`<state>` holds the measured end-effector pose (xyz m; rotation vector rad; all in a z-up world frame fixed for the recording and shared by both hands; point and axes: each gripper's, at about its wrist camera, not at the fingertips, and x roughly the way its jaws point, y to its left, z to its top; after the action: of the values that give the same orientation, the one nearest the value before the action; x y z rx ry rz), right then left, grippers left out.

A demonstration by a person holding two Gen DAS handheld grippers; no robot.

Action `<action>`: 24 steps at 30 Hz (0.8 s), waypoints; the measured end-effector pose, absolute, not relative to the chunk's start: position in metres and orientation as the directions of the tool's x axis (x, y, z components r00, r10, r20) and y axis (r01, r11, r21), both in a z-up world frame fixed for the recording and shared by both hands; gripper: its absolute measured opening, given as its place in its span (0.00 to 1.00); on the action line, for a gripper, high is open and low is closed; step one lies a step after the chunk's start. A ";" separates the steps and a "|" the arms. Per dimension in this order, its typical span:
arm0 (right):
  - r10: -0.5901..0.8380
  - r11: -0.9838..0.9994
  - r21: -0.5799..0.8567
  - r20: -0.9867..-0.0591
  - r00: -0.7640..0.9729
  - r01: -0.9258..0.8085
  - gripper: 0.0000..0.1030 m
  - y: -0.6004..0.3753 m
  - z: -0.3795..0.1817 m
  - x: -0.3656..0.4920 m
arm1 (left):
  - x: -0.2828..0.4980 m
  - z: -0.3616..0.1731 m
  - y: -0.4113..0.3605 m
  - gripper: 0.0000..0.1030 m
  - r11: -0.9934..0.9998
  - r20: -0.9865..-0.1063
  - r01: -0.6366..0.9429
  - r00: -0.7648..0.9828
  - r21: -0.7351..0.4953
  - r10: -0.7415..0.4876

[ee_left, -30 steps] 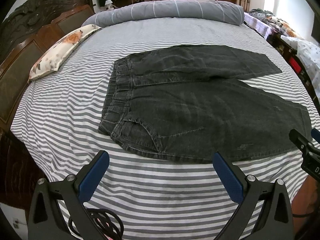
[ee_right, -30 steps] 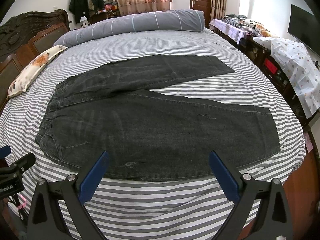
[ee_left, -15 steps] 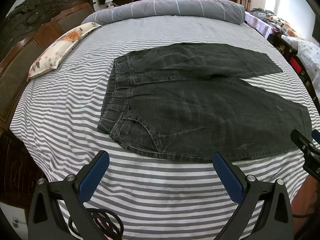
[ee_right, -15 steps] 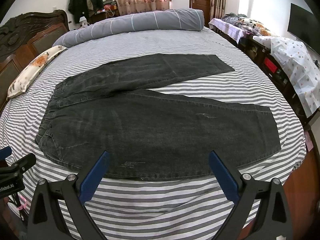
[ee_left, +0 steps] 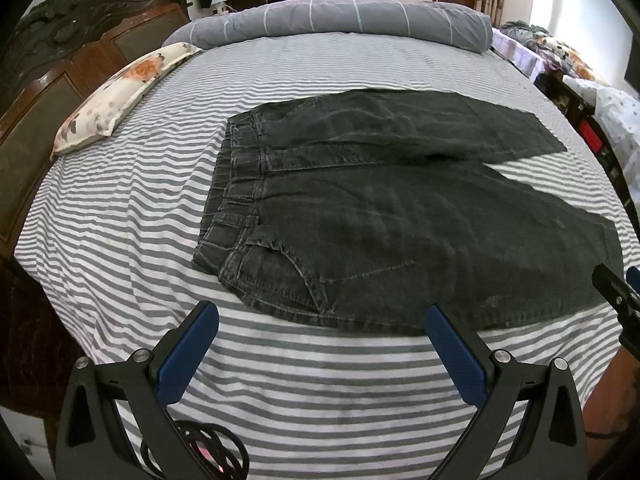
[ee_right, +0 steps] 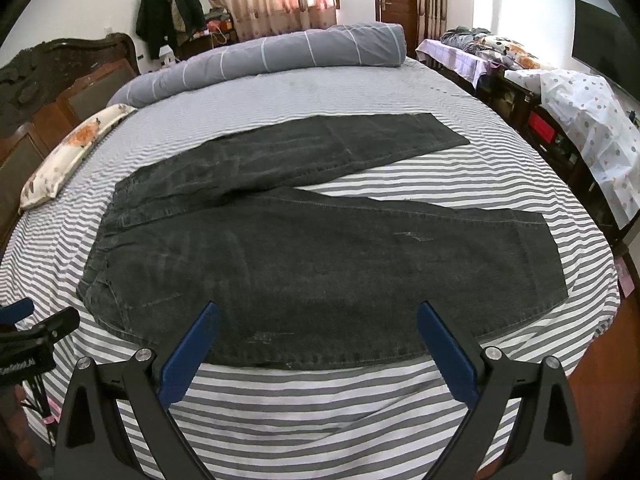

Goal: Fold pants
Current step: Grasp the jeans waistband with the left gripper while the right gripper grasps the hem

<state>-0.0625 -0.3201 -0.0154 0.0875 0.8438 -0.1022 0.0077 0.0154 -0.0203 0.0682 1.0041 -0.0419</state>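
Observation:
Dark grey jeans (ee_left: 400, 220) (ee_right: 320, 252) lie flat on a grey-and-white striped bed, waistband to the left, the two legs spread apart toward the right. My left gripper (ee_left: 320, 320) hovers open over the sheet just in front of the near hip and pocket, holding nothing. My right gripper (ee_right: 318, 318) is also open and empty, above the near edge of the closer leg. Each gripper shows at the edge of the other's view, the right one (ee_left: 618, 292) beside the leg cuff, the left one (ee_right: 36, 332) near the waistband corner.
A rolled grey duvet (ee_left: 332, 20) lies across the far end of the bed (ee_left: 120, 208). A floral pillow (ee_left: 120, 96) rests by the dark wooden headboard (ee_left: 72, 64) on the left. Cluttered furniture (ee_right: 560, 112) lines the right side. A black cable (ee_left: 200, 452) hangs below my left gripper.
Both views have shifted slightly, with the jeans sitting a little lower and closer in frame. The jeans themselves have not moved and both grippers stay open.

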 end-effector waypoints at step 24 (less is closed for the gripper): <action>-0.014 0.996 0.043 -0.788 0.616 0.077 0.95 -0.299 -0.039 0.036 | 0.211 -0.047 0.169 0.44 0.923 -0.762 -0.010 0.568 -0.384 -0.311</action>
<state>0.0355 -0.2993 -0.0390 0.0754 0.9065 -0.0524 0.2113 0.1688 -0.0467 -0.3679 0.9561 -0.1811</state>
